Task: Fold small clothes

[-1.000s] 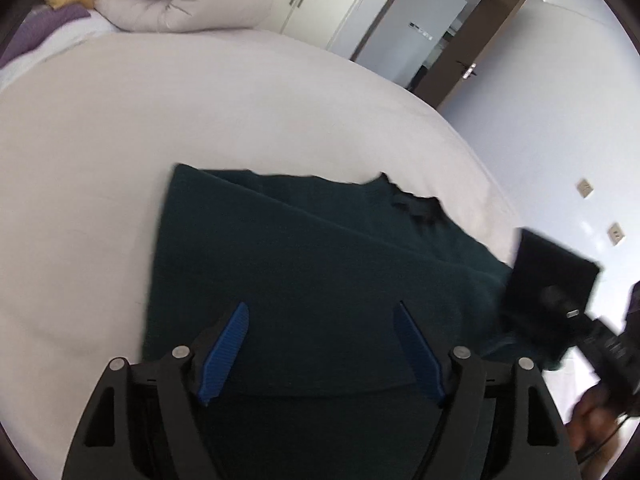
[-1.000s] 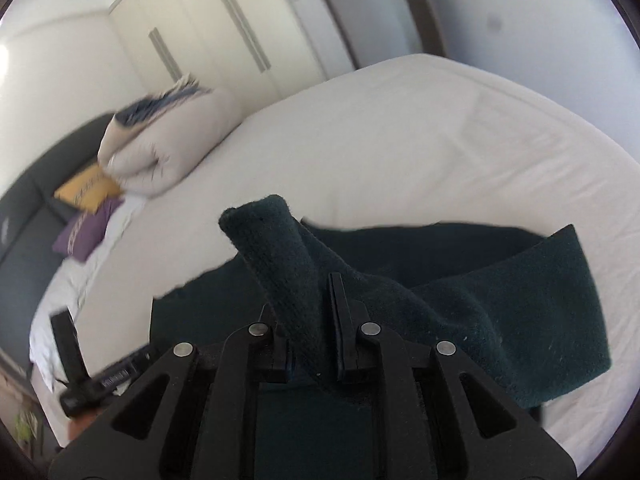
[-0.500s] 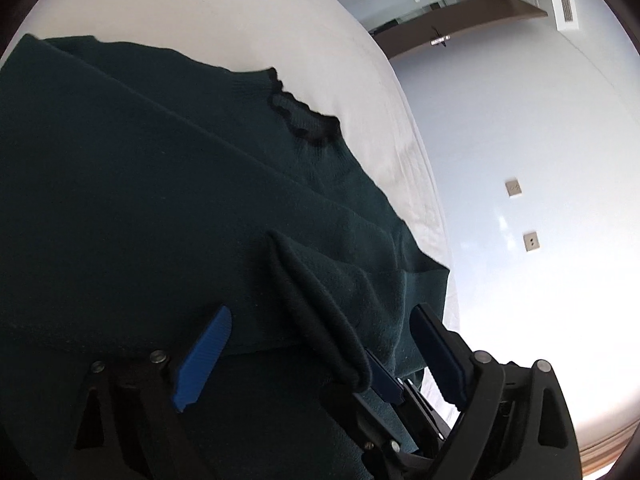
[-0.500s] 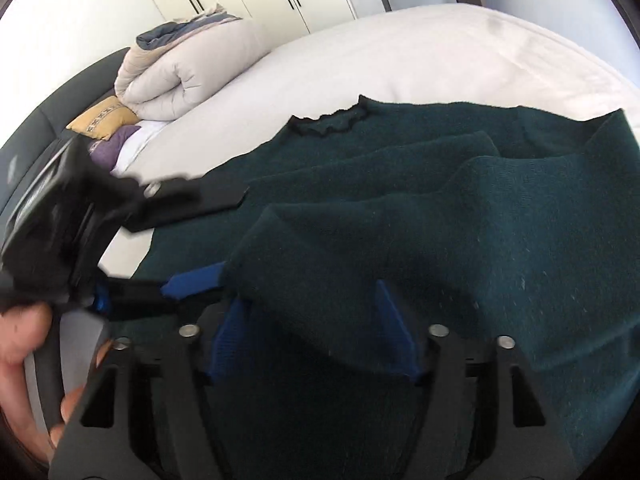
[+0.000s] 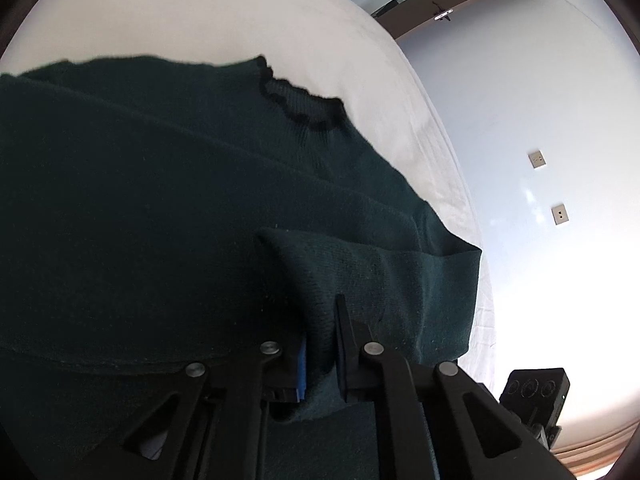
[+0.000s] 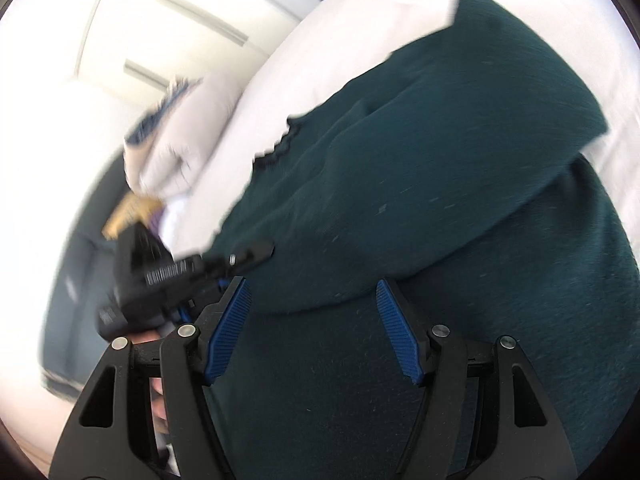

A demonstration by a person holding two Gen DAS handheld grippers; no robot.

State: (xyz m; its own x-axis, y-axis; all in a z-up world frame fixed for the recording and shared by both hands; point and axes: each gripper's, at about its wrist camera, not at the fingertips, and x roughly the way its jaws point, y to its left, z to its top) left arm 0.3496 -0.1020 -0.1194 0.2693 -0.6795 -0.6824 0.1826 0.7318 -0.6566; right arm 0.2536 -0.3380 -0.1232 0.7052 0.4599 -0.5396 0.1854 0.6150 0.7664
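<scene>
Soft, limp knit sweater [image 5: 160, 200] on bed [image 5: 200, 12] — left gripper [image 5: 320, 352] jaws just closed, pinching cuff fold beside hem; right gripper [image 6: 312, 332] jaws apart, empty — best gripped at edges.

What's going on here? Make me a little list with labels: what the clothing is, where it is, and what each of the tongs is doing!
clothing: dark green sweater with a frilly black collar
where: spread on a white bed
fold: one sleeve lies across the body
left tongs: have just been closing, now shut on a raised fold of the sweater
right tongs: open, nothing between them, above the sweater
also in view: rolled duvet, blurry
</scene>
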